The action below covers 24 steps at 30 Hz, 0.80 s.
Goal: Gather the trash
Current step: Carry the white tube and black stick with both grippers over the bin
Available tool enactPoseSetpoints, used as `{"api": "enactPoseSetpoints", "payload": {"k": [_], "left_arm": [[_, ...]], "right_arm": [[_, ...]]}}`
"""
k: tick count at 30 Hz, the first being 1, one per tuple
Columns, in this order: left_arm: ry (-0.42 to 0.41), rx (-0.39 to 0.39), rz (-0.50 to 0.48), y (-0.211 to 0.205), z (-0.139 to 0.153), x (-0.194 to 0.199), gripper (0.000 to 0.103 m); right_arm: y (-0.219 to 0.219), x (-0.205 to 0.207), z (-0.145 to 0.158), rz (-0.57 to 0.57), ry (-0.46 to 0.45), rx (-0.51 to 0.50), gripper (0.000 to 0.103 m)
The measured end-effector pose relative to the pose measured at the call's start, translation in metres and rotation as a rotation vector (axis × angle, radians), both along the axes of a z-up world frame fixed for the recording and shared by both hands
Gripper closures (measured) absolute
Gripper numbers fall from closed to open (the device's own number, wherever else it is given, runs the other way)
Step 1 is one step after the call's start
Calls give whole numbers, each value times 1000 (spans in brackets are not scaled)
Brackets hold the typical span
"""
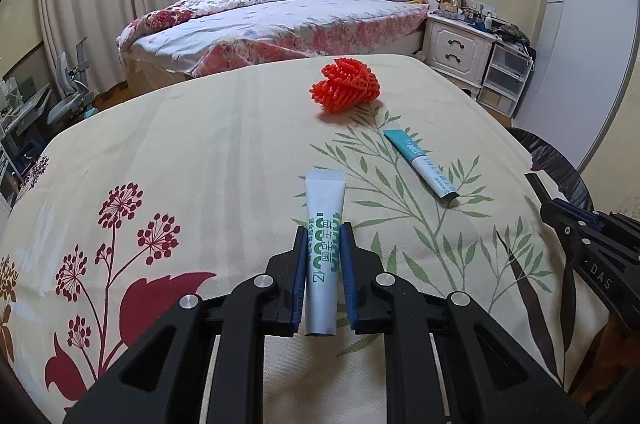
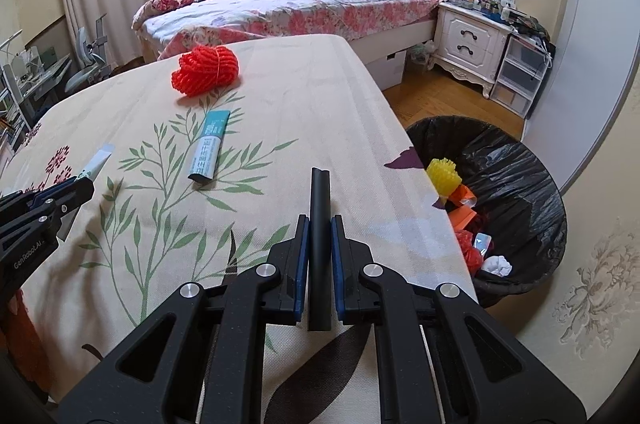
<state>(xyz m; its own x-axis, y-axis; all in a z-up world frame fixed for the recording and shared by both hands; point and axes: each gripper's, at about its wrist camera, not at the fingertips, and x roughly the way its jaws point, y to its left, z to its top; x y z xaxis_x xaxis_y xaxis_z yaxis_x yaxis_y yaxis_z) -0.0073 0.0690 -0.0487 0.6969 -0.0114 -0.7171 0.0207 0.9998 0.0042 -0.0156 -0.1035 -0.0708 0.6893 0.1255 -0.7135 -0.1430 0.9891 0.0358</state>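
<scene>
White tube (image 1: 322, 256) sits clamped in the left gripper (image 1: 323, 236), pads pressing its printed middle, flat crimped end pointing away over the table (image 1: 200, 152). Looks near empty, so probably light, soft-walled and easily squashed; a mid-body grip seems sound, and the glossy skin may slip if the squeeze eases. Black bar (image 2: 319, 252) is clamped in the right gripper (image 2: 320, 228), held lengthwise between the pads, its far end sticking out past them above the cloth. It appears rigid, smooth and light; held near its middle it should not swing. Both pieces are held just above the floral tablecloth; whether either end touches the cloth is unclear. Still lying on the table: a teal-and-white tube (image 2: 209, 149), flat on the leaf print, and beyond it a red foam net (image 2: 206, 70), a springy, airy lump that would crush under the pads and is best pinched across a fold. Bin (image 2: 532, 192), lined with a black bag, stands on the floor just past the table's right edge, already holding a yellow net, orange scraps and crumpled white paper. Table edge lies between the held items and the bin's mouth; nothing else blocks the way. Bed (image 2: 304, 4) and nightstand (image 2: 468, 40) stand well behind.
</scene>
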Motion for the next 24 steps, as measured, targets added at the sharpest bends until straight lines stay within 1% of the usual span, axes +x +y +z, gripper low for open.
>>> {"api": "enactPoseSetpoints", "payload": {"k": [6, 10, 19, 24], "left_arm": [[-47, -11, -39, -17, 12, 7, 86], [-75, -23, -77, -34, 21, 16, 86], [-174, -34, -213, -93, 46, 37, 86], [-206, -44, -283, -129, 52, 52, 86]], "right_arm": [[-10, 1, 12, -37, -34, 1, 92], [-29, 7, 21, -91, -64, -2, 92], [-77, 20, 36, -220, -122, -5, 92], [-98, 28, 40, -282, -149, -7, 92]]}}
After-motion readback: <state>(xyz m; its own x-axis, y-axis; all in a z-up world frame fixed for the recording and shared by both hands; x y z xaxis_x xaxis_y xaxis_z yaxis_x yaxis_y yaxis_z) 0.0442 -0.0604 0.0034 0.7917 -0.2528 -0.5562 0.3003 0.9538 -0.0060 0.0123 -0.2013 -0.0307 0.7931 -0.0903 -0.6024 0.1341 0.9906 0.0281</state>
